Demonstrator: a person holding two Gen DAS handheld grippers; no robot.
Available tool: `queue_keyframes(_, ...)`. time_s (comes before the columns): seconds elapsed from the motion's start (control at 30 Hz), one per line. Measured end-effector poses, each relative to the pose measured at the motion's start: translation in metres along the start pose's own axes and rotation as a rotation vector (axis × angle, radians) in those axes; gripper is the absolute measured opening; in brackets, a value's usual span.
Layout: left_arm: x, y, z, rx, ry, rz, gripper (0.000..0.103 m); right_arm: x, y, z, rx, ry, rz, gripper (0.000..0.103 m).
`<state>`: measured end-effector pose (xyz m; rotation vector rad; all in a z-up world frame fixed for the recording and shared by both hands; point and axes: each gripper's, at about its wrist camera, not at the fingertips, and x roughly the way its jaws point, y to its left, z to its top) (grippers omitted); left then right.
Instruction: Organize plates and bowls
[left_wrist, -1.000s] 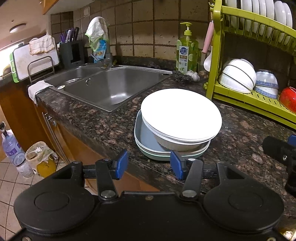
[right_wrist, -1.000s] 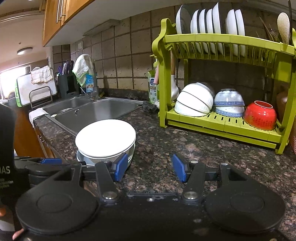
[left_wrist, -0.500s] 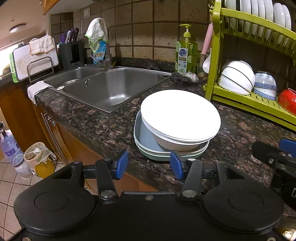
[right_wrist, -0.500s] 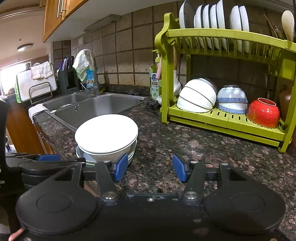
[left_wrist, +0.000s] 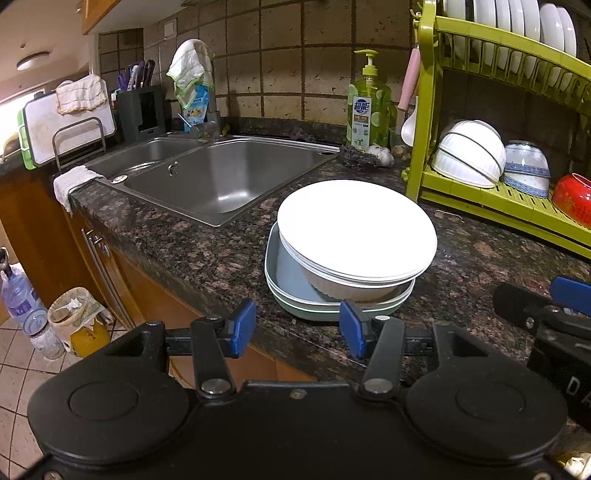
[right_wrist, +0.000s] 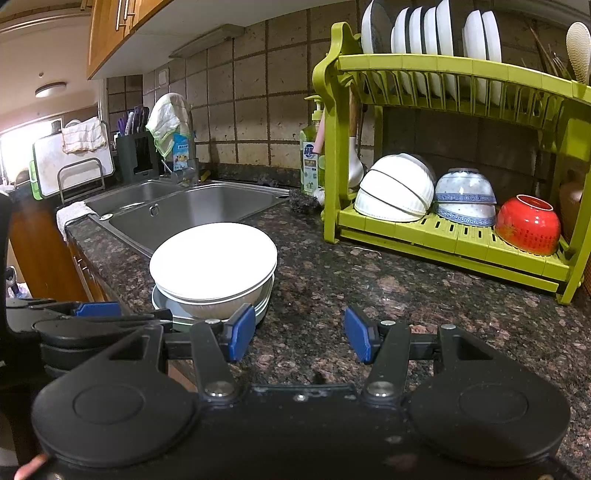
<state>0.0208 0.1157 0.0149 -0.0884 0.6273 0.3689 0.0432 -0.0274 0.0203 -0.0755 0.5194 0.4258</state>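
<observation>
A dark granite counter (right_wrist: 369, 280) holds a steel sink (left_wrist: 221, 177) and a green rack (right_wrist: 454, 243) with upright plates above and upturned bowls (right_wrist: 397, 194) below. Near the counter's front edge sits a stack (left_wrist: 351, 243): white plate over bowl over grey-green dishes. Left gripper (left_wrist: 297, 328) and right gripper (right_wrist: 299, 334) hover released, empty.

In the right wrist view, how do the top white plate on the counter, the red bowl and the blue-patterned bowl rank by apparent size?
1. Top white plate, though it sits nearest the camera.
2-3. Red bowl and blue-patterned bowl look alike; no ranking.
</observation>
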Motion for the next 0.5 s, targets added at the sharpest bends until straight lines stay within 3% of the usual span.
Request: queue_keyframes(0.5, 0.0030, 0.0041, 0.0007, -0.025, 0.017, -0.019, 0.057, 0.0018, 0.0008, -0.0007, -0.002, 0.010, 0.005, 0.056)
